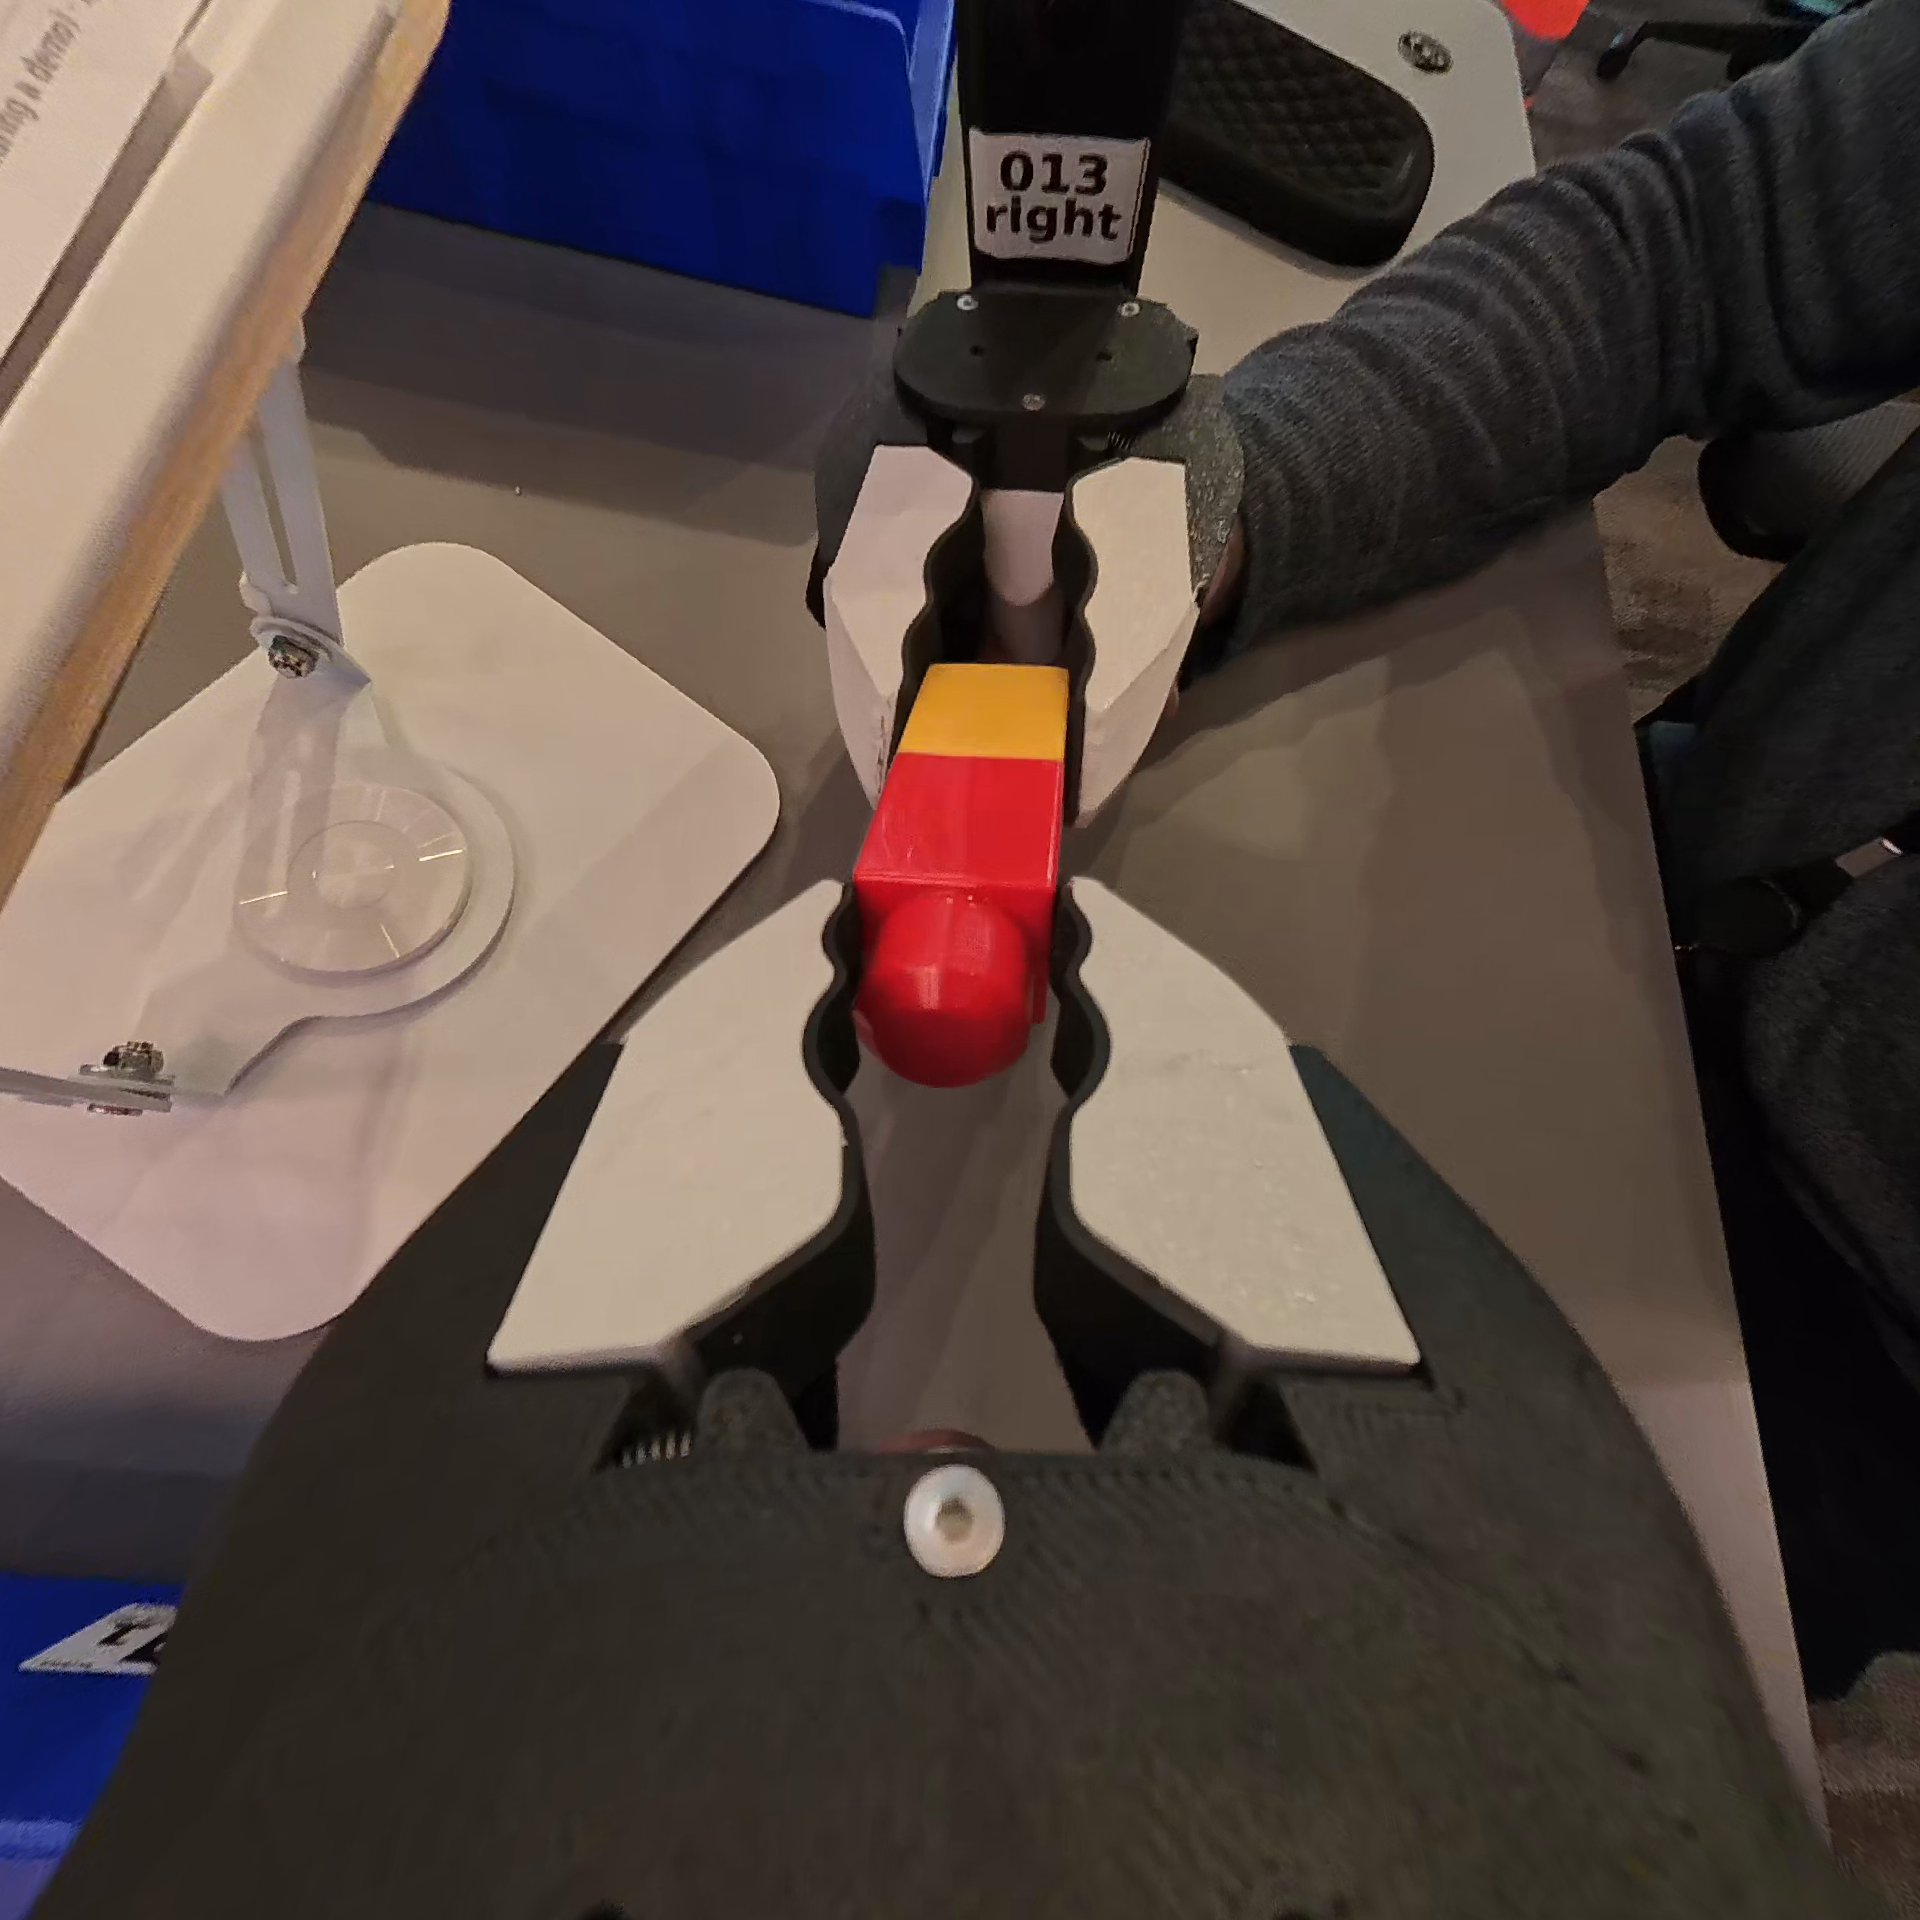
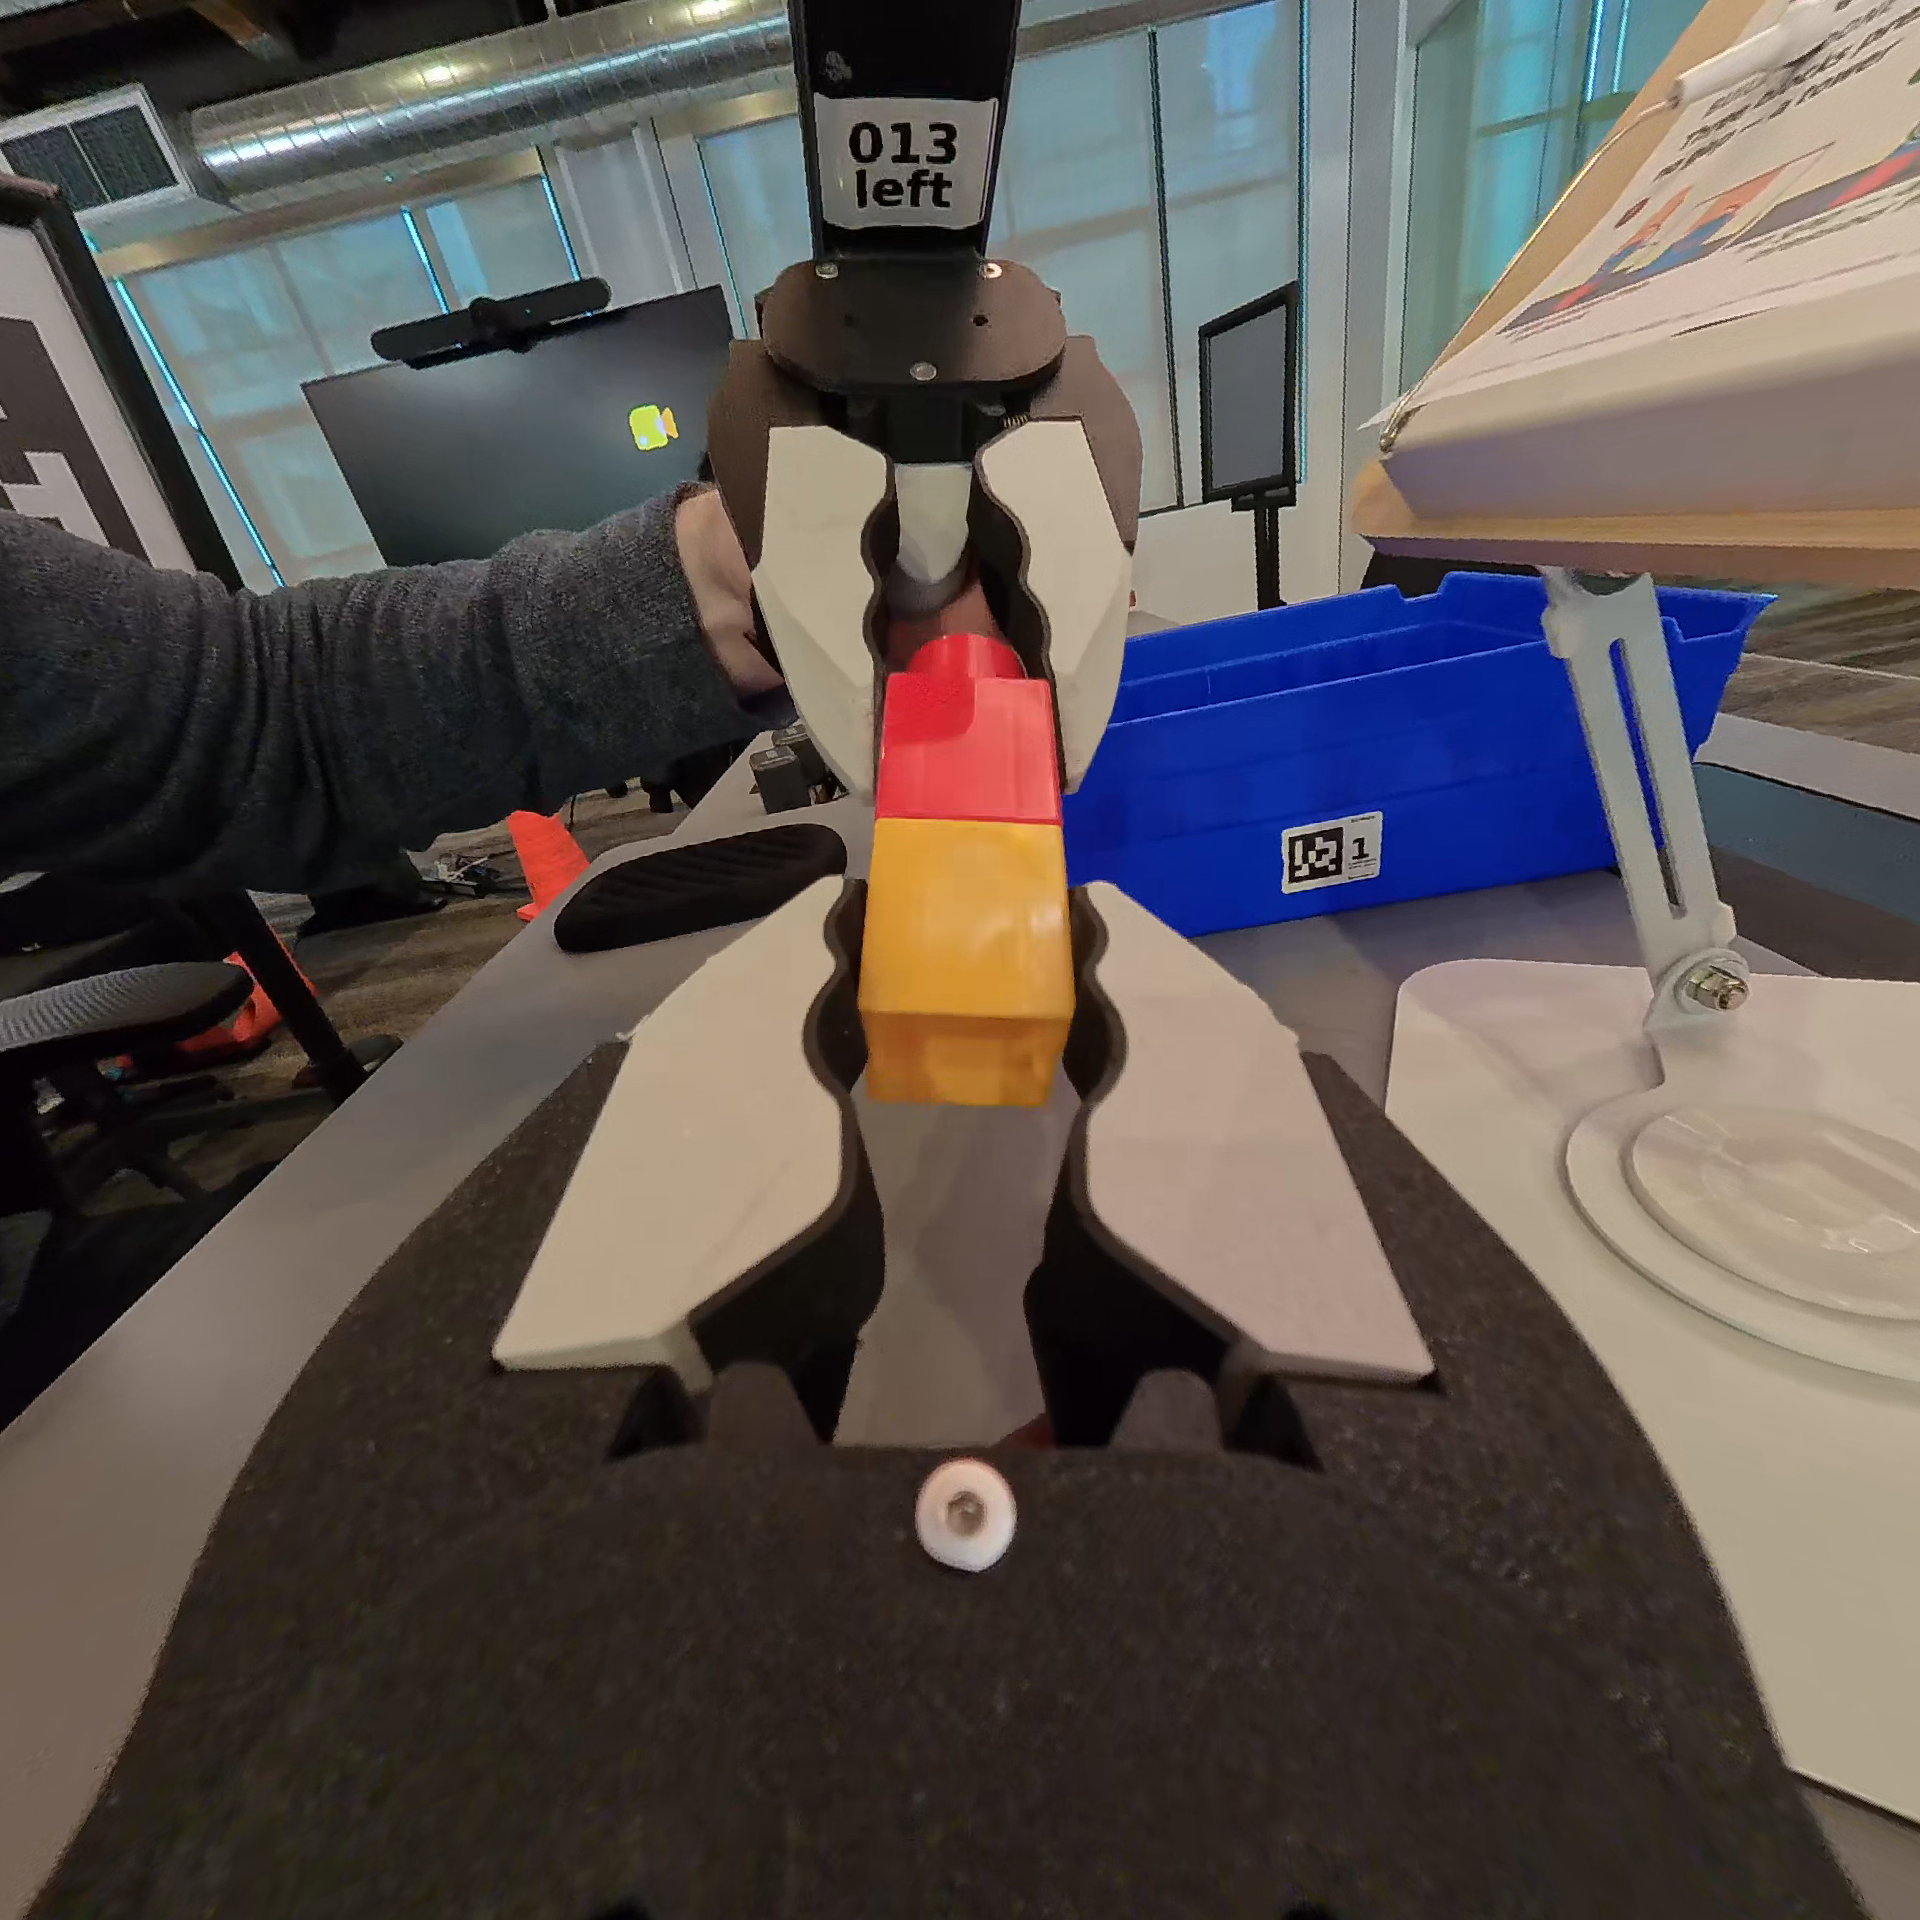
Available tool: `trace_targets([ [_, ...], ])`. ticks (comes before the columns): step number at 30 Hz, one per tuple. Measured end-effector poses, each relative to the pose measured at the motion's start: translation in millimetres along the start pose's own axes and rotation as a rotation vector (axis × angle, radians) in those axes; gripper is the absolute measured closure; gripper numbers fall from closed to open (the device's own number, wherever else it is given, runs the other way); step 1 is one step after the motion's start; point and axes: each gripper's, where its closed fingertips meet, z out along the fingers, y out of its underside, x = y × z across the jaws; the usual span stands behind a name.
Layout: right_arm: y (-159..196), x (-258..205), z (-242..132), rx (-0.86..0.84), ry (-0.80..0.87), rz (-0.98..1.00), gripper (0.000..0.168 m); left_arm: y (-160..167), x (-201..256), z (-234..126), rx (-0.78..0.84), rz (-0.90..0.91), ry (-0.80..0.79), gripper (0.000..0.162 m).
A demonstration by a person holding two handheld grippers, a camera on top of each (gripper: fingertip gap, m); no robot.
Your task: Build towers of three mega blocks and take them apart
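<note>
— Grey table fills the left wrist view, with a blue bin far back. What does the left gripper hold?

— It pinches the red block, knob pointing back at the camera. The yellow block is stuck on the far end, and the right gripper squeezes that one.

— And the right wrist view?

— Windows and a dark screen sit behind. The right gripper pinches the yellow block; the red block lies straight ahead in the left gripper.

— So which way do they pull?

— The two-block stick runs straight from one gripper to the other, up off the table. Probably each pulls backward along it.
</note>
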Motion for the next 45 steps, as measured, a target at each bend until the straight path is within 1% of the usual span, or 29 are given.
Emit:
trace_targets([
  [4, 1, 0, 1, -0.008, -0.002, 0.005, 0.133, 3, -1, 1, -0.004, 0.001, -0.003, 0.128],
  [7, 3, -1, 4, -0.027, 0.005, -0.014, 0.133, 4, 0, -2, -0.058, 0.037, -0.023, 0.128],
  [9, 4, 0, 5, -0.035, 0.010, -0.011, 0.124, 8, -3, -3, -0.153, 0.083, -0.071, 0.128],
  [11, 5, -2, 6, -0.043, -0.001, -0.021, 0.125, 17, -5, -2, -0.282, 0.125, -0.096, 0.128],
  [13, 9, -5, 8, -0.069, -0.002, -0.046, 0.126, 19, -1, 3, -0.360, 0.144, -0.084, 0.128],
  [17, 16, -8, 14, -0.125, 0.015, -0.098, 0.127, 19, 4, 12, -0.476, 0.153, -0.056, 0.128],
  [20, 18, -8, 15, -0.138, 0.020, -0.112, 0.131, 20, 7, 17, -0.535, 0.148, -0.031, 0.128],
  [24, 22, -7, 16, -0.169, 0.032, -0.128, 0.131, 21, 7, 20, -0.605, 0.164, -0.039, 0.128],
  [29, 22, -8, 15, -0.169, 0.023, -0.127, 0.133, 20, 8, 20, -0.597, 0.162, -0.034, 0.128],
  [36, 18, -7, 13, -0.143, 0.010, -0.102, 0.133, 11, 7, 14, -0.468, 0.095, -0.021, 0.128],
  [38, 17, -7, 12, -0.135, 0.006, -0.089, 0.133, 9, 6, 8, -0.430, 0.078, -0.025, 0.130],
  [41, 17, -7, 12, -0.133, 0.005, -0.086, 0.133, 5, 5, -3, -0.365, 0.064, -0.031, 0.136],
  [43, 17, -6, 11, -0.132, 0.007, -0.084, 0.133, 8, 4, -10, -0.356, 0.056, -0.046, 0.141],
  [45, 16, -6, 11, -0.126, 0.005, -0.077, 0.133, 12, 1, -21, -0.353, 0.050, -0.086, 0.141],
])
